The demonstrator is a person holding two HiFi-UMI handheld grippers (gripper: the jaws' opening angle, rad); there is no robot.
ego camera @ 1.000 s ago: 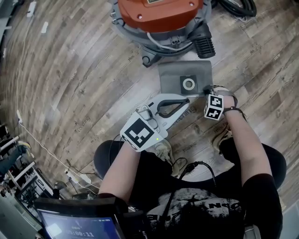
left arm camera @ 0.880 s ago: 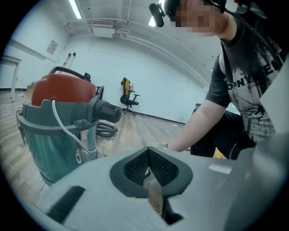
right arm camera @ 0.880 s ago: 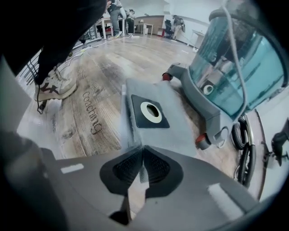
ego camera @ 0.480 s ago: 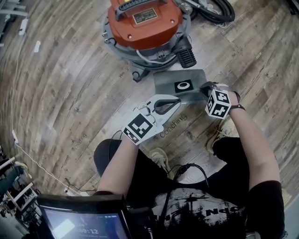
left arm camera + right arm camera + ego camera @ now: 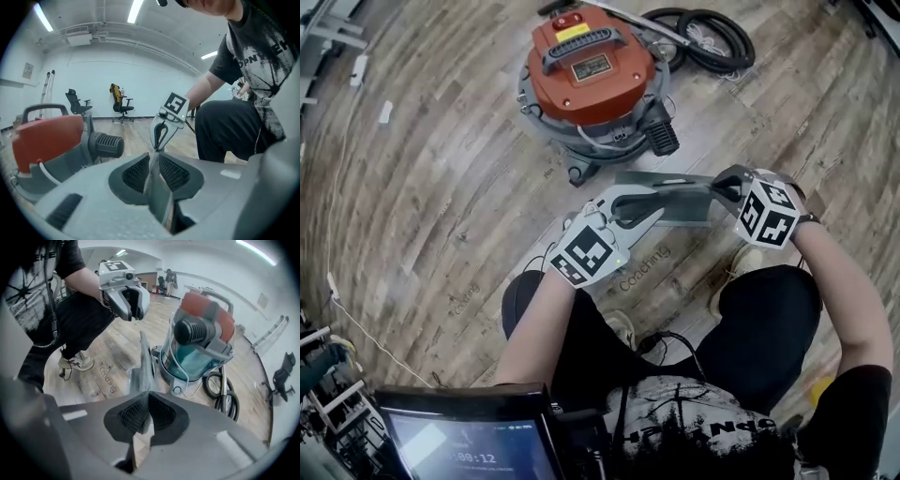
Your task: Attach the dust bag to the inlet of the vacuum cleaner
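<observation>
The grey dust bag [image 5: 684,202] hangs above the floor, stretched nearly edge-on between my two grippers. My right gripper [image 5: 724,180] is shut on its right end; in the right gripper view the pads clamp the sheet [image 5: 143,366]. My left gripper [image 5: 652,199] is at the bag's left end, and its jaws are opening, the bag's edge [image 5: 152,173] between the parted pads. The orange-topped vacuum cleaner [image 5: 591,80] stands just beyond the bag. Its black ribbed inlet [image 5: 664,139] faces the bag.
A coiled black hose [image 5: 712,42] lies behind the vacuum. A thin cable [image 5: 356,319] runs over the wood floor at the left. A laptop screen [image 5: 469,450] sits at the bottom left. My knees and shoes are below the bag. Office chairs [image 5: 119,101] stand far off.
The bag lay flat on the floor with its round opening up. Both grippers have raised it, the right one most, and it now hangs edge-on nearer the vacuum.
</observation>
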